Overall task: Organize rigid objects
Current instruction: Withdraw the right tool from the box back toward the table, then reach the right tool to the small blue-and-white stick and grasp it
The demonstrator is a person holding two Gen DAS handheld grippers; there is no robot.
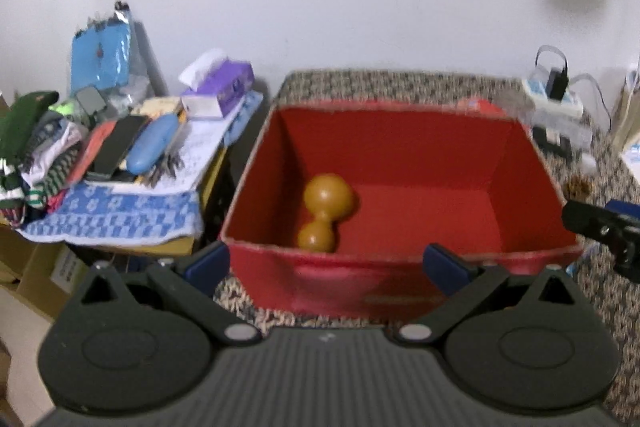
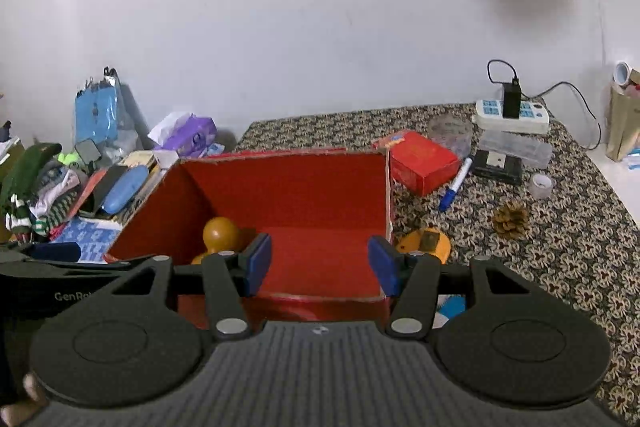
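The wooden gourd lies in the red box, lower left of its floor, long axis running front to back; remaining items like the blue marker sit right of the box, nearer the right gripper, jaws apart, empty; left gripper likewise released.

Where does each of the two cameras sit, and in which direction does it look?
Left wrist: on the left gripper, looking forward and down into the red box; its own open fingers show, and the right gripper at the right edge.
Right wrist: on the right gripper, facing the box's near wall and the patterned table; open fingers show.
Shared: box, wooden gourd, wall.
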